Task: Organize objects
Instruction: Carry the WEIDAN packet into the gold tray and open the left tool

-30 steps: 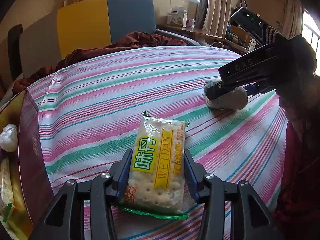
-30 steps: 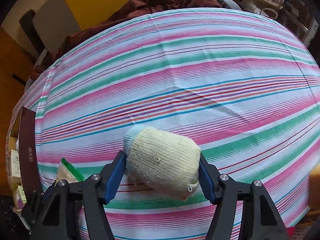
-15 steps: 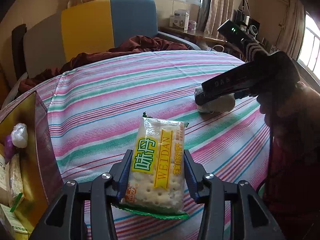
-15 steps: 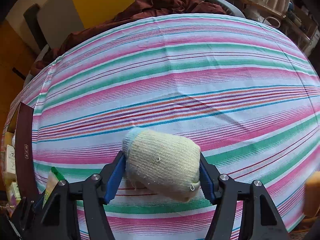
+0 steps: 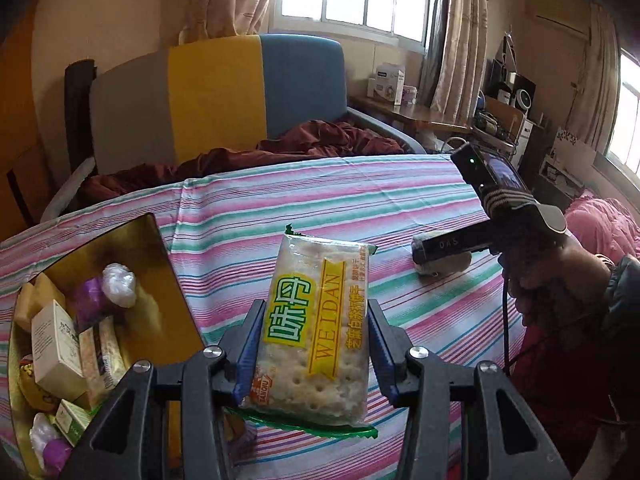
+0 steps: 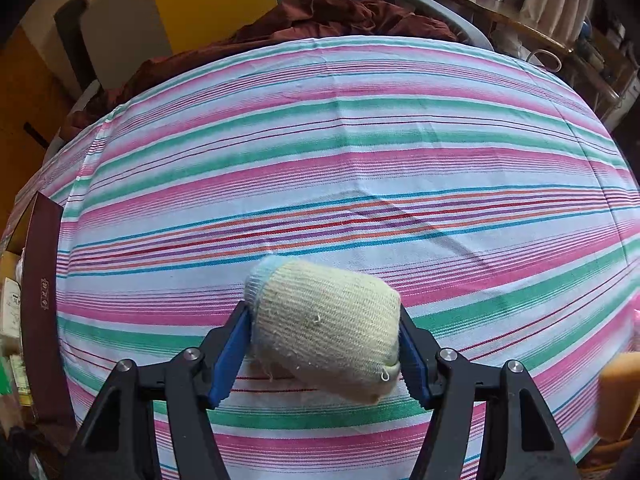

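left claw (image 5: 316,354) is gripping the cracker packet (image 5: 316,332), bound for the box (image 5: 132,264) at left; right claw (image 6: 326,346) is clasping the rolled sock (image 6: 326,322).

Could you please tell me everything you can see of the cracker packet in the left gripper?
The cracker packet is a clear plastic wrapper with green crimped ends, showing pale, dotted crackers. A yellow-and-green label reads WEIDAN. It stands upright, lifted above the striped tablecloth, clamped at both long sides by the left gripper. Nothing else touches it.
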